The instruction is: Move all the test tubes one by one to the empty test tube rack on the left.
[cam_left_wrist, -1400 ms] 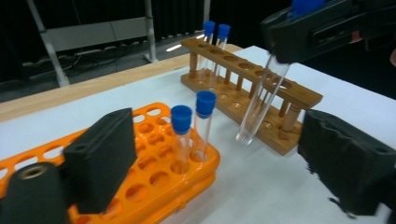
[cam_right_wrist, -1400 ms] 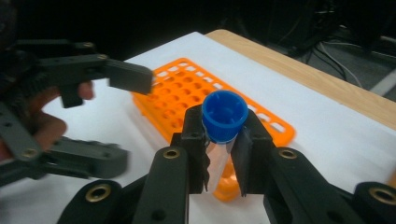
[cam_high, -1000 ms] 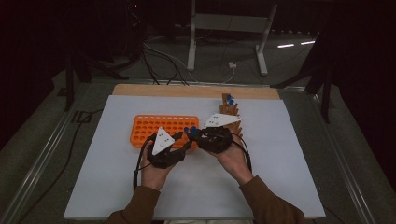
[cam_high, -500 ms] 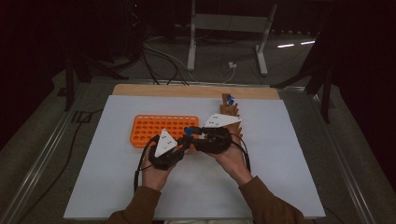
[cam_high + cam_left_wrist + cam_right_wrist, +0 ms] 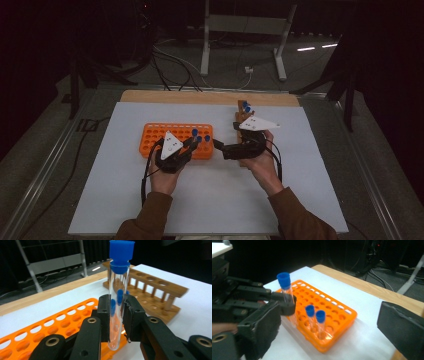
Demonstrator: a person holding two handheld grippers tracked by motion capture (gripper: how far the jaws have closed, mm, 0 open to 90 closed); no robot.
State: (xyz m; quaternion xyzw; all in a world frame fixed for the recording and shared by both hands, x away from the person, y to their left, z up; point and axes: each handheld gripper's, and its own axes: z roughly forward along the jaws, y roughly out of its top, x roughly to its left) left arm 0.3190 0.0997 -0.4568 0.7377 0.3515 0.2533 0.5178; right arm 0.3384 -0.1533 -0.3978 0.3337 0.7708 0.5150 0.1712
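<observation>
Inspecting the test tube [image 5: 117, 302], we find clear glass with a blue stopper, upright over the orange rack [image 5: 160, 137] on the tabletop [image 5: 210, 200]. The left tool [image 5: 117, 315] is clamped on its lower part. The right tool [image 5: 329, 322] has just been opening; its jaws stand wide, holding nothing.

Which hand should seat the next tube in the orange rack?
Left. The left gripper is shut on a capped tube right over the orange rack. The right gripper is open, nothing between its jaws.
</observation>
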